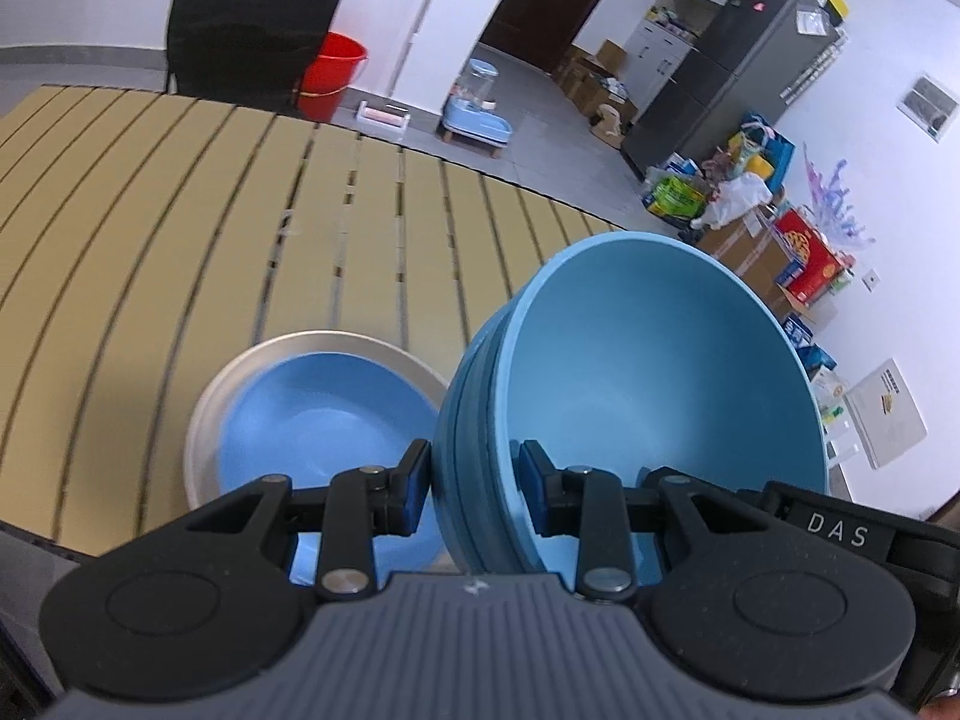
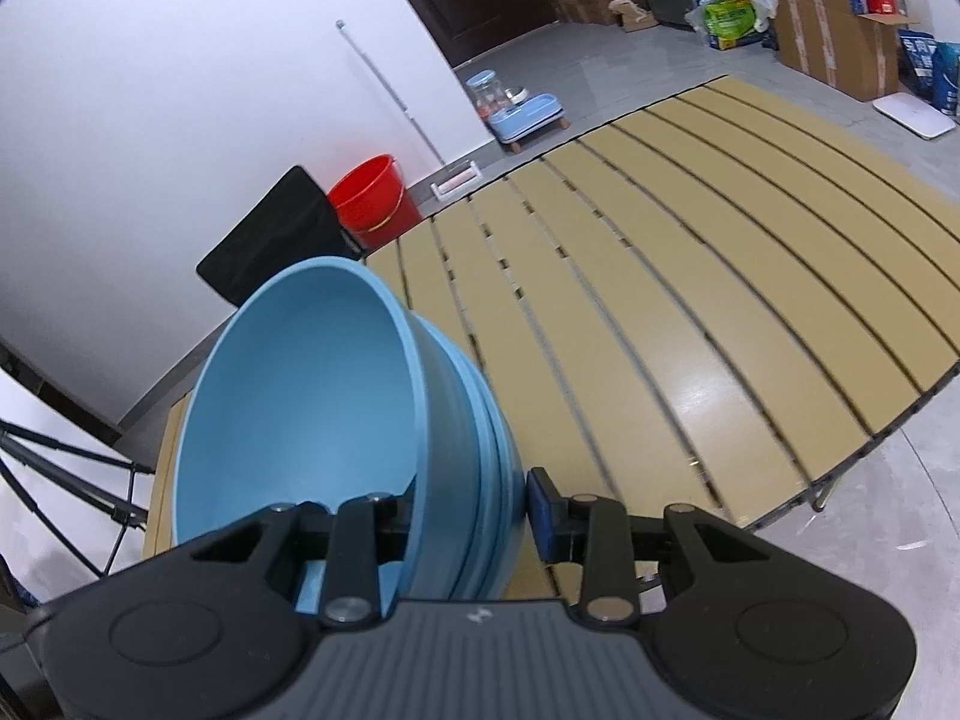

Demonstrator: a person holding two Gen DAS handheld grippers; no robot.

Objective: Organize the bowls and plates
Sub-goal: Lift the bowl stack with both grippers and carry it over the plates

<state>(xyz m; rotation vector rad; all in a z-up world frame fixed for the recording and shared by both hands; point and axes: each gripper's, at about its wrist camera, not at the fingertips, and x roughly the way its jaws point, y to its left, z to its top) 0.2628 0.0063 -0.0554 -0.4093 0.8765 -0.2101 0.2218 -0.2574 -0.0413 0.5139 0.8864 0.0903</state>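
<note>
A stack of nested light-blue bowls (image 1: 648, 372) hangs tilted above the slatted tan table (image 1: 180, 210). My left gripper (image 1: 474, 480) is shut on the stack's left wall, one pad outside and one inside. In the right wrist view the blue bowl stack (image 2: 312, 396) fills the left side. There my right gripper (image 2: 474, 510) is shut on its right wall, and its inner finger is partly hidden in the bowl. A silver round pan (image 1: 204, 414) with a blue plate (image 1: 324, 420) in it sits on the table below and left of the stack.
The table (image 2: 720, 240) stretches bare ahead and to the right. Behind it stand a black chair (image 1: 246, 42) and a red bucket (image 1: 336, 66). On the floor beyond are a pet feeder (image 1: 480, 108), cardboard boxes (image 2: 834, 42) and a dark fridge (image 1: 738, 60). Tripod legs (image 2: 66, 480) rise at left.
</note>
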